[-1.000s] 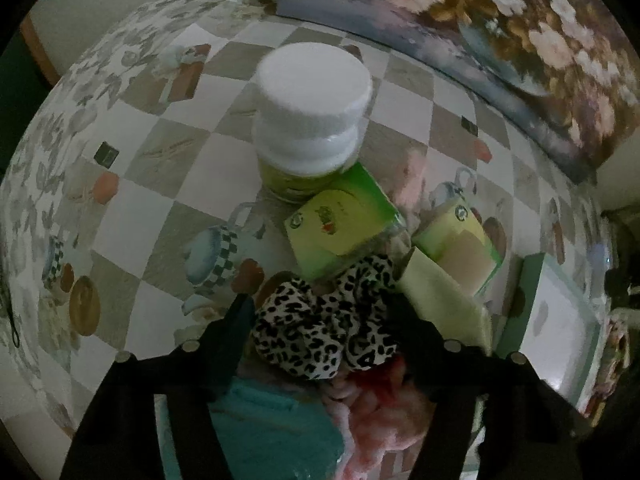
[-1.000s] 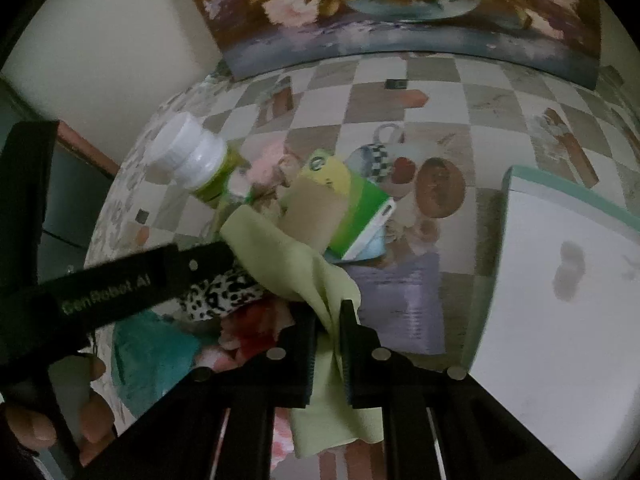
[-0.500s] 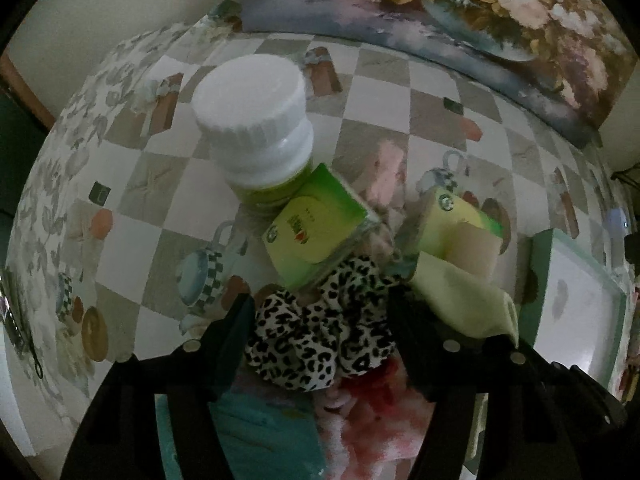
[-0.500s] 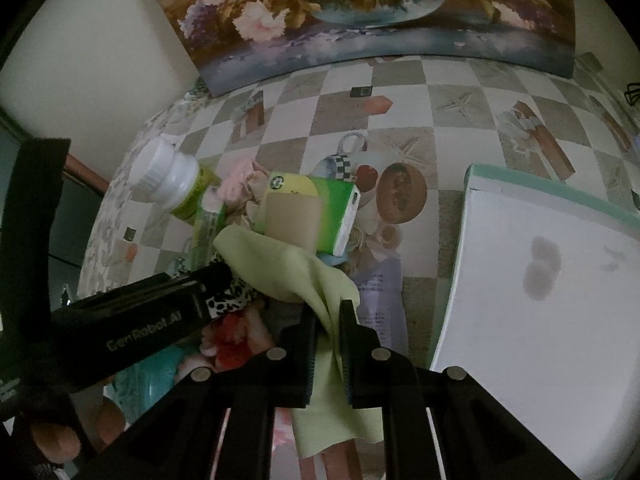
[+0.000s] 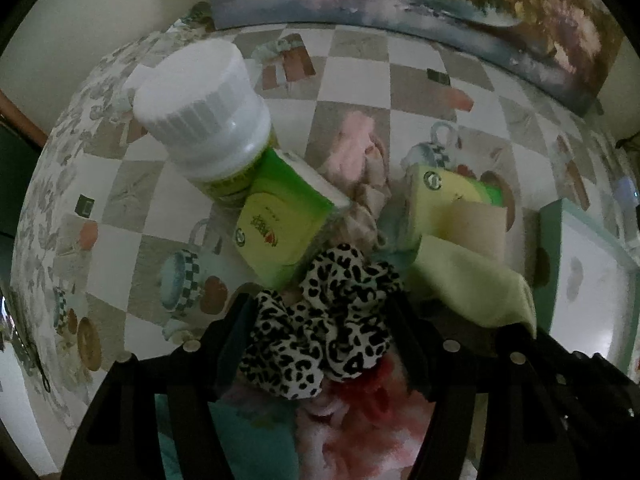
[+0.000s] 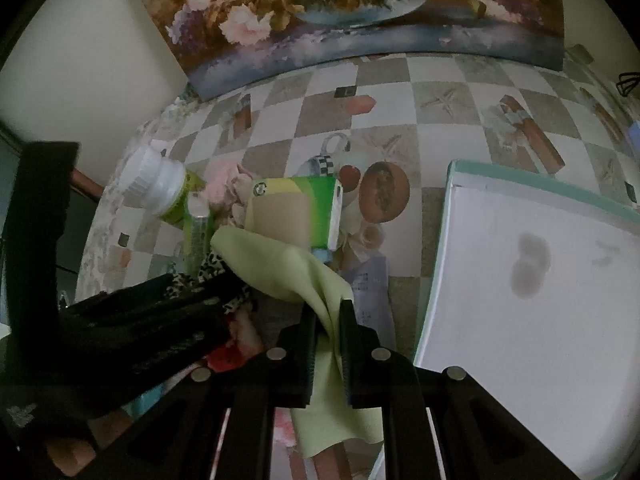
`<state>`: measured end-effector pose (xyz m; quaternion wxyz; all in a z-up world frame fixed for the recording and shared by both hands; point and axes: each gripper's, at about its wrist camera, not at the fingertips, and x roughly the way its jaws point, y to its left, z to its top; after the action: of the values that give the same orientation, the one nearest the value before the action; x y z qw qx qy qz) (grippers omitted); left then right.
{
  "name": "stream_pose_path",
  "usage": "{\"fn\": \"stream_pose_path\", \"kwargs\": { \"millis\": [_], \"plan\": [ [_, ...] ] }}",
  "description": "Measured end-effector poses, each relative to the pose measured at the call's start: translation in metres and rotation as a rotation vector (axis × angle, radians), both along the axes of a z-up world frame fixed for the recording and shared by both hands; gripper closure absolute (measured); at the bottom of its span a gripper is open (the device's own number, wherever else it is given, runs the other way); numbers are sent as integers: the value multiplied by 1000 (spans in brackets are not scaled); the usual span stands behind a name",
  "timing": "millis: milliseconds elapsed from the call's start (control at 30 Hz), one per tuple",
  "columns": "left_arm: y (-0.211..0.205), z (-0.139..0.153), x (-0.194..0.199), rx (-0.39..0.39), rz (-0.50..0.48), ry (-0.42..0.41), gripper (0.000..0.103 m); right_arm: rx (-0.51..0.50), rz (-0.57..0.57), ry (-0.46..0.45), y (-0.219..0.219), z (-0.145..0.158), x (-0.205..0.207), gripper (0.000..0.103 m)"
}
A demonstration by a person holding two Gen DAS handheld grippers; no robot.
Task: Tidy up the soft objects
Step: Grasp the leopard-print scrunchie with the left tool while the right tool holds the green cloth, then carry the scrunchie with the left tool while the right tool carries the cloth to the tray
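1. The left gripper (image 5: 324,316) points steeply down over a pile of soft things on a checkered tablecloth (image 5: 360,72), its jaws standing well apart.
2. A leopard-print scrunchie (image 5: 324,320) lies between the left fingers; whether the pads press on it cannot be told.
3. The right gripper (image 6: 329,320) is closed tight on a pale green cloth (image 6: 280,268), which bunches up through the jaws and hangs below them.
4. In the left wrist view the same green cloth (image 5: 472,284) sits just right of the scrunchie, draped over the near edge of a green tissue pack (image 5: 452,208).
5. A second green tissue pack (image 5: 280,232) leans against a white-capped bottle (image 5: 204,108), touching the scrunchie's far side.
6. Below the scrunchie lie a pink-red fluffy item (image 5: 360,420) and a teal fabric (image 5: 240,440).
7. A teal-rimmed white tray (image 6: 540,280) lies to the right, beside the pile.
8. A floral painting (image 6: 340,8) leans against the wall behind the table.
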<state>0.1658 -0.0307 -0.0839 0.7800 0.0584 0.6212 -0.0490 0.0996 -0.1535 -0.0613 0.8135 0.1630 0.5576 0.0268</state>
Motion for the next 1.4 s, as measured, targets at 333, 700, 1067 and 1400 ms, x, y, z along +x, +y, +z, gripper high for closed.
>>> {"fn": "stream_pose_path", "kwargs": {
  "millis": [333, 700, 1067, 1400],
  "plan": [
    [0, 6, -3, -25, -4, -35, 66, 4, 1, 29, 1, -11, 1, 91],
    [11, 21, -4, -119, 21, -48, 95, 35, -4, 8, 0, -5, 0, 93],
    [27, 51, -6, -139, 42, -112, 98, 52, 13, -50, 4, 15, -1, 95],
    [27, 39, -1, -169, 51, -63, 88, 46, 9, -75, 0, 24, -3, 95]
  ]
}}
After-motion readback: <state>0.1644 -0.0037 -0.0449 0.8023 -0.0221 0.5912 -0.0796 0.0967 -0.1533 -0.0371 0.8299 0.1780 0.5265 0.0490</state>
